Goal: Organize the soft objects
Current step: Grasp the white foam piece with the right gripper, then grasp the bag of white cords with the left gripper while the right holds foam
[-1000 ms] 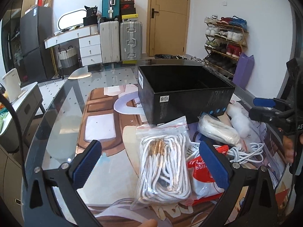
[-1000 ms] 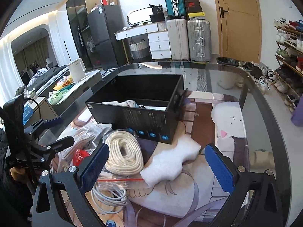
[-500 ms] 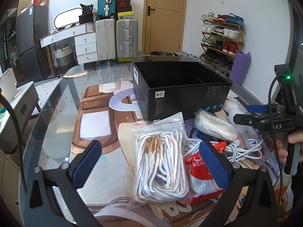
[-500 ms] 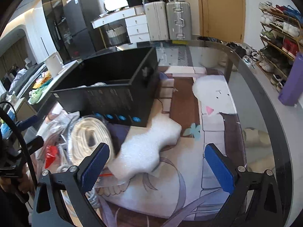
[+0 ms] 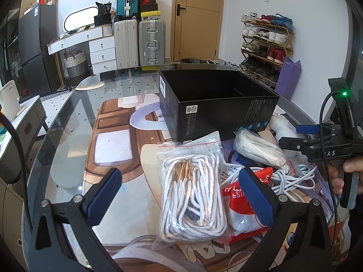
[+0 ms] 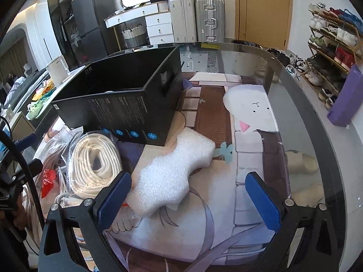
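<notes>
The white foam piece (image 6: 174,172) lies on the tabletop (image 6: 301,122) just ahead of the released right claw (image 6: 188,198), nearer its left finger. It looks light and squashy; grip its narrow waist. The black box (image 6: 127,104) stands beyond, rope coil (image 6: 95,167) left. The left claw (image 5: 180,200) gapes over bagged cords (image 5: 195,197).

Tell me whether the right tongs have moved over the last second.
Yes. In the right wrist view the black box has slid left and grown larger, and the white foam piece now sits between the open right tongs, so they moved forward and rightward.
</notes>
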`<state>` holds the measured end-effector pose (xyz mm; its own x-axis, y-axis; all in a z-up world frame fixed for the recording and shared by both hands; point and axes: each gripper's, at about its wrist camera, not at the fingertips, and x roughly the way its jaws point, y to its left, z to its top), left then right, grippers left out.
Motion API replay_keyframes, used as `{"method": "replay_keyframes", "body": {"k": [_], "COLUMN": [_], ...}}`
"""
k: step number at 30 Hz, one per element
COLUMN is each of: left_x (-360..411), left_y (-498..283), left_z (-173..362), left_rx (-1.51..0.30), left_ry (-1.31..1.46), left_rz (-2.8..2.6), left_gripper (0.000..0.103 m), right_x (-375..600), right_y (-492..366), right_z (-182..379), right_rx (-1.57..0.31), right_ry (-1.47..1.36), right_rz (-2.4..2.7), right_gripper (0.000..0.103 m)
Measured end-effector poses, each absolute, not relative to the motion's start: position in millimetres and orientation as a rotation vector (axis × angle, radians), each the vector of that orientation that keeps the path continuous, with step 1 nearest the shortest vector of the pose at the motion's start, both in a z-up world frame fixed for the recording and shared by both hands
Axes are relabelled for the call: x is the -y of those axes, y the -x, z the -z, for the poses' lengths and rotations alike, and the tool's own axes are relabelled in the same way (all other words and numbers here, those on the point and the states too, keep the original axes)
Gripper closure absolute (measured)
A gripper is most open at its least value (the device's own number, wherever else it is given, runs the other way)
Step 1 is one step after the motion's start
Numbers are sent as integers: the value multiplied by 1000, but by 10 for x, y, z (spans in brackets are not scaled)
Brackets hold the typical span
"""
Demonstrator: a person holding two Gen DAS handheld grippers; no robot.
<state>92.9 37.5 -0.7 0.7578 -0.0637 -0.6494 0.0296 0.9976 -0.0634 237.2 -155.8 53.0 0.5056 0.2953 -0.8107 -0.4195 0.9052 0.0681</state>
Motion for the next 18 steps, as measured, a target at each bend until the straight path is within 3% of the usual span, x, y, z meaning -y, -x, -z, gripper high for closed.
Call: {"method": "replay_keyframes", "body": {"k": [10,15,18], "left_x": [-378,-371,-379], "left_y": [-929,-936,-943], "left_z": [32,44,50], "left_rx": [-715,-718,-722], "left_ry": [52,49,54], "left_rz": [52,54,54], "left_gripper": [0,0,0], "right_x": [1463,1454,1447], "right_y": [-2332,-2290,-2237], "right_z": [-532,-582,-673], "right_rx": [-934,-899,-853], "right_ry": [153,159,169], "right_rz": [-477,-496,-504], "right_gripper": [28,59,63]}}
